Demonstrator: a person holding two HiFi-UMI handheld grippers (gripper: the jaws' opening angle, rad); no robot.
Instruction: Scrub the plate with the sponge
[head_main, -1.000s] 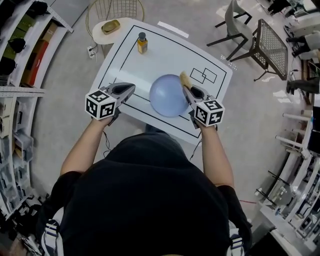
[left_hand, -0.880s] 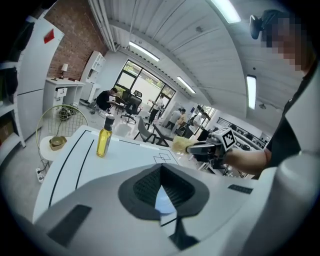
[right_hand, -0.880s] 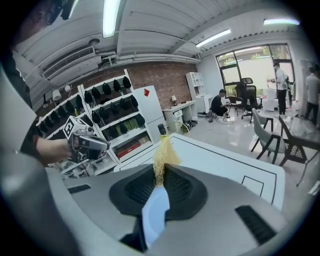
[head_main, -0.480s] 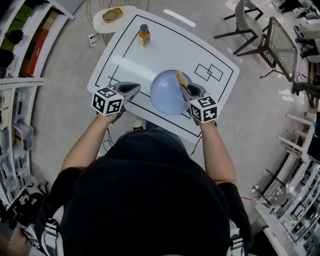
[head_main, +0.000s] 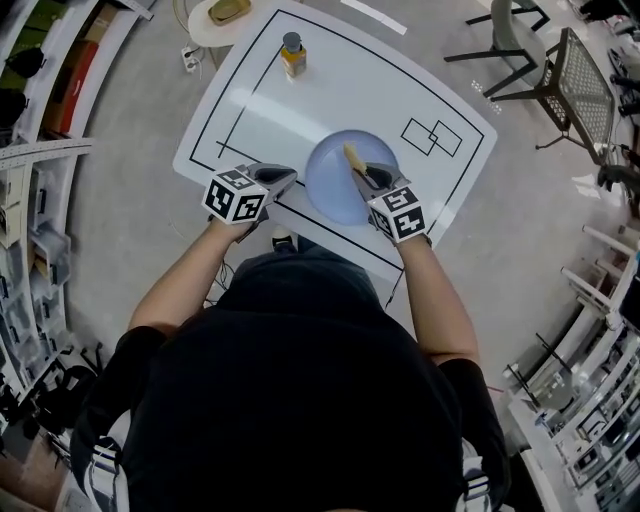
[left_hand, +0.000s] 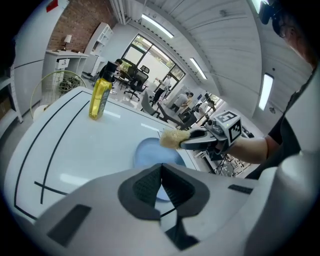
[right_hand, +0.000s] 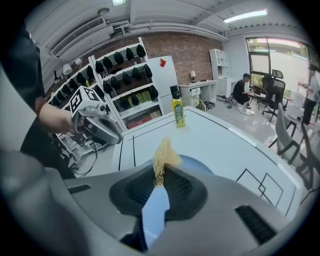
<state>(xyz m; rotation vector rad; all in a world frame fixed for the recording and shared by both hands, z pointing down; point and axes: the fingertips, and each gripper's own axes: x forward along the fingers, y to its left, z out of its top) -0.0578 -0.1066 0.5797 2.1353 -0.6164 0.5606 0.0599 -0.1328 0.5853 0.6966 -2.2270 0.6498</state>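
Shifted inward from the right rim, the right hand-held gripper (head_main: 362, 172), clamped on the sponge (head_main: 351, 157), is over the plate (head_main: 330, 200); the left hand-held gripper (head_main: 285, 178), jaws together, is just left.

Lab workspace: storage racks (right_hand: 125, 75), office chairs (head_main: 588, 85)

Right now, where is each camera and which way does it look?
Head view: on the person's head, looking steeply down at table, plate, arms and dark shirt.
Left gripper view: on the left tool, looking along its shut jaws towards the right tool, its hand and sponge.
Right gripper view: on the right tool, looking past its pinched sponge towards the bottle and left hand.
All share the plate and bottle.
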